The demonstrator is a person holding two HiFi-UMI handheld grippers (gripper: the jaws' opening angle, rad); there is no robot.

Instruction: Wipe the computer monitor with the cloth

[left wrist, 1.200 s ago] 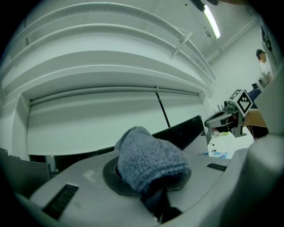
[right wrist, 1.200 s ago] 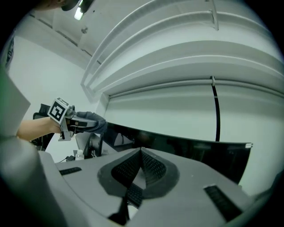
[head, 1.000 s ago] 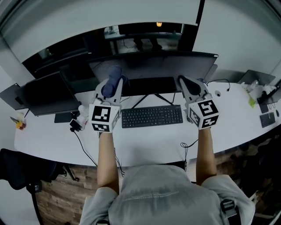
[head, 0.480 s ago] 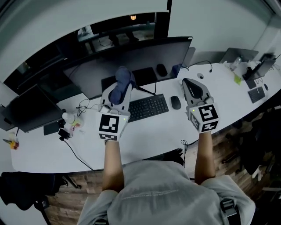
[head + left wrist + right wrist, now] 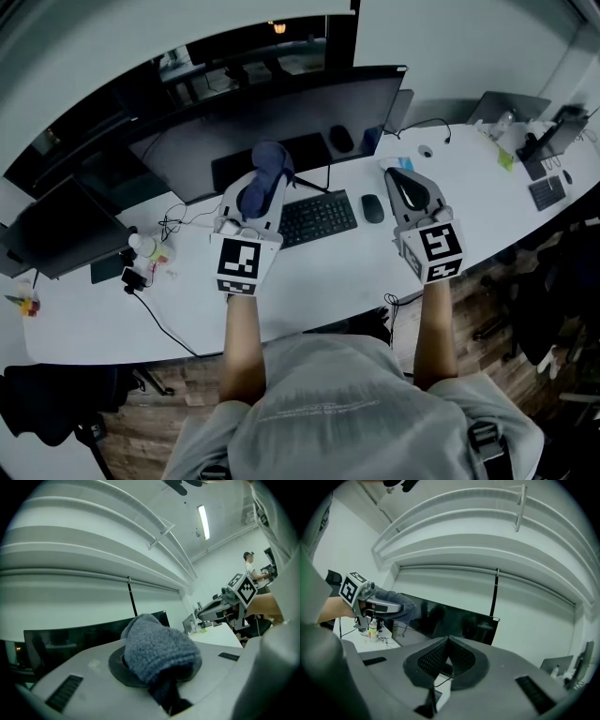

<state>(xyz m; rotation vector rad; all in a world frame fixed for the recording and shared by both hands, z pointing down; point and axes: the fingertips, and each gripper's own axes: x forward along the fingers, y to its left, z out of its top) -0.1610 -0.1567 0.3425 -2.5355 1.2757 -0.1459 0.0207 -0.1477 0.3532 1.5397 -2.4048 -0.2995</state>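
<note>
The wide black computer monitor (image 5: 281,117) stands at the back of the white desk (image 5: 319,272). My left gripper (image 5: 268,169) is shut on a grey-blue cloth (image 5: 263,178), held above the keyboard just in front of the screen's lower edge. In the left gripper view the cloth (image 5: 157,651) bulges out between the jaws, with the monitor (image 5: 70,641) behind it. My right gripper (image 5: 398,178) hovers to the right of the keyboard, jaws shut with nothing in them. The right gripper view shows the monitor (image 5: 459,623) ahead of the shut right gripper (image 5: 447,644) and the left gripper (image 5: 379,604) at left.
A black keyboard (image 5: 317,217) and mouse (image 5: 372,207) lie on the desk below the monitor. A second dark screen (image 5: 52,230) stands at left, near a small bottle (image 5: 145,247) and cables (image 5: 173,230). A laptop (image 5: 511,105) and small items sit at far right.
The view has swung left, so the monitor now sits left of centre. My left gripper with the cloth has moved slightly forward, closer to the screen's lower edge. The right gripper holds about the same pose.
</note>
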